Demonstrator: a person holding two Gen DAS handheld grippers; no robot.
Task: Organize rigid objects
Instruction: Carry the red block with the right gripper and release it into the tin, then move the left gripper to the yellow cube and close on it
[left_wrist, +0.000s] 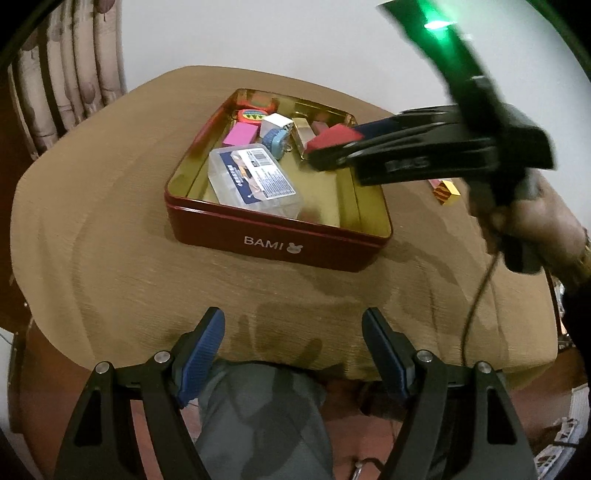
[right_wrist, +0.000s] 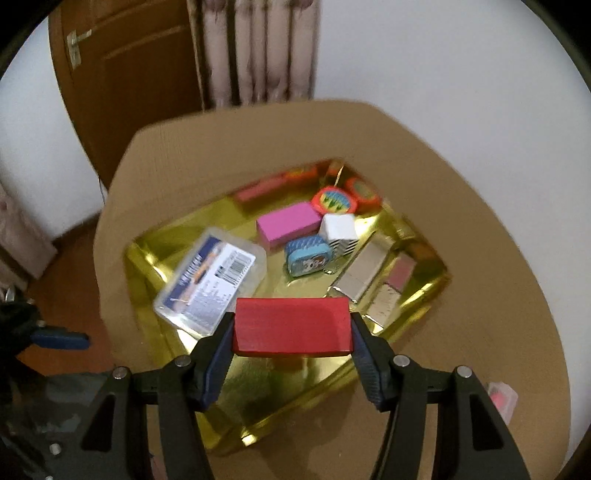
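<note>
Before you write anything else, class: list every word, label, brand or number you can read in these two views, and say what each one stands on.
"BAMI", white, with a small rabbit sign beside it: front wall of the red tin.
Label with a barcode on the clear plastic box: print too small and blurred to read in both views.
Marking on the right gripper body, seen from the left wrist: blurred, unreadable.
Nothing else legible.

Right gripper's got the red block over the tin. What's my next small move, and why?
Probably lower it a little and open. The right gripper holds the red block above the tin's bare gold floor, near the clear plastic box and silver bar, so it should land free.
</note>
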